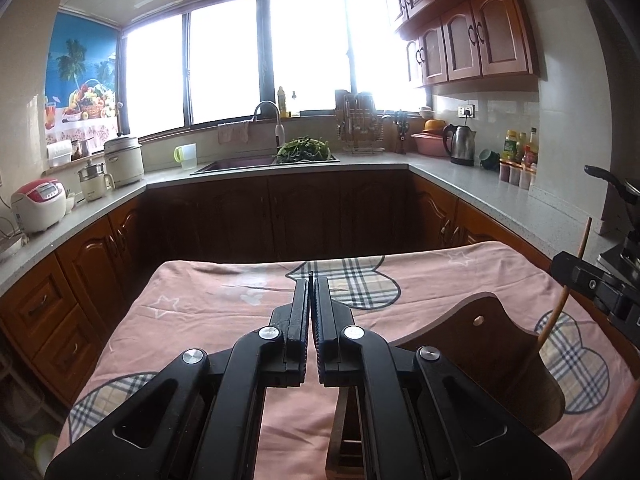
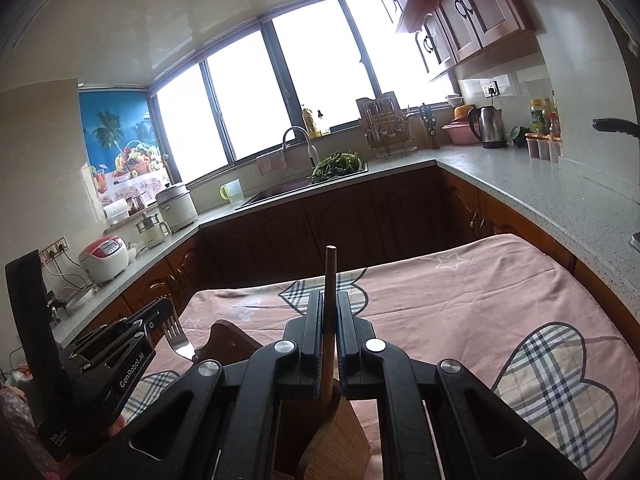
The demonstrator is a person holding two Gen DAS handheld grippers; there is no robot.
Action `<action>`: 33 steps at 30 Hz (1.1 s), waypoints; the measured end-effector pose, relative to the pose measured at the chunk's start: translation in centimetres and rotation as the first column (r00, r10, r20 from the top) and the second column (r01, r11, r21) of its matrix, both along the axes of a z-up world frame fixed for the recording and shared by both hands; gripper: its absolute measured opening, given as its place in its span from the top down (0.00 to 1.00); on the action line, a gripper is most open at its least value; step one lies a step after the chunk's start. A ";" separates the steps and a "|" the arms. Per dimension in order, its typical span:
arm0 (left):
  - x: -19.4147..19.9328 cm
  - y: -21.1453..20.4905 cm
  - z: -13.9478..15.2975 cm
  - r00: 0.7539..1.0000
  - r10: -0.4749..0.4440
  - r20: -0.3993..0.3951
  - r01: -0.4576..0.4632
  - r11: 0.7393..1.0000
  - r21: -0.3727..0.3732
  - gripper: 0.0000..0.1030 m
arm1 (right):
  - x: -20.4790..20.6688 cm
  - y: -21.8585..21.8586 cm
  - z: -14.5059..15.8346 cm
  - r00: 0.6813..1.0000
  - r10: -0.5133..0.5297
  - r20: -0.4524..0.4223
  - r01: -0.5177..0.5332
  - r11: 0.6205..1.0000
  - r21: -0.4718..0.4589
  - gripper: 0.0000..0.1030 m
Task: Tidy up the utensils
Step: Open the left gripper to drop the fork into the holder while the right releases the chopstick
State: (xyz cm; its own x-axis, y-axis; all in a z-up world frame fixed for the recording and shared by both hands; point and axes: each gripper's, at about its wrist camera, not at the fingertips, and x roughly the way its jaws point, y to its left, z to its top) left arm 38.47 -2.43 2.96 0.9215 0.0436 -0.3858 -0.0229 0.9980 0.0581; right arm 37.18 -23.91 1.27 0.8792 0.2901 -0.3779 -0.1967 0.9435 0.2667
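Note:
My left gripper (image 1: 311, 280) is shut, with a thin metal edge showing between its pads. The right wrist view shows this gripper (image 2: 162, 307) gripping a silver fork (image 2: 176, 337), tines up, just above the brown wooden utensil holder (image 2: 230, 334). My right gripper (image 2: 329, 295) is shut on a thin wooden stick like a chopstick (image 2: 330, 276), which stands upright. In the left wrist view the right gripper (image 1: 568, 270) holds the stick (image 1: 558, 308) with its lower end inside the holder (image 1: 492, 344). The holder stands on the pink cloth.
A pink cloth with plaid hearts (image 1: 208, 320) covers the table. Beyond it a dark gap separates the table from the U-shaped counter (image 1: 480, 184), which carries a sink (image 1: 236, 165), rice cookers, a kettle (image 1: 462, 144) and bottles. A pan handle (image 1: 608, 176) juts in at the right.

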 end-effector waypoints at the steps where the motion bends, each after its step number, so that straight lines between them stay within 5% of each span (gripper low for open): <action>1: 0.0 0.0 0.0 1.000 -0.002 -0.003 0.002 1.000 0.005 0.97 | 0.0 0.0 0.1 1.000 0.001 -0.002 -0.001 1.000 -0.001 0.94; 10: 0.4 0.2 0.7 0.999 -0.011 -0.033 0.011 1.000 -0.005 0.96 | 0.6 -0.4 0.2 0.999 0.014 -0.045 -0.013 1.000 0.019 0.90; 12: 0.4 0.3 0.9 0.999 -0.012 -0.036 0.012 1.000 -0.006 0.91 | 0.8 -0.6 0.2 0.998 0.014 -0.054 -0.012 1.000 0.026 0.89; 14: 0.2 0.4 1.0 0.999 -0.010 -0.034 0.010 1.000 -0.006 0.68 | 0.8 -0.8 0.1 0.998 0.015 -0.062 -0.012 0.999 0.040 0.87; 16: -0.1 0.5 1.3 1.000 -0.005 -0.023 0.005 1.000 -0.009 0.50 | 0.7 -1.0 0.2 0.998 0.009 -0.063 -0.006 0.999 0.048 0.68; 27: -0.7 1.6 1.7 0.999 0.016 -0.038 -0.017 0.999 -0.037 0.38 | -0.5 -2.2 1.2 0.998 0.002 -0.055 0.004 0.994 0.105 0.52; 33: -2.1 2.6 1.8 0.999 0.017 -0.051 -0.020 0.998 -0.063 0.23 | -2.3 -3.3 1.9 0.999 -0.005 -0.048 0.011 0.991 0.137 0.48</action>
State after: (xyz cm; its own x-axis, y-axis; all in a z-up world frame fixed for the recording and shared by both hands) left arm 36.37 0.18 4.72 0.8999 0.0347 -0.4347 -0.0402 0.9992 -0.0035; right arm 34.88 -27.19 3.19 0.8637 0.3352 -0.3765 -0.1734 0.8989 0.4023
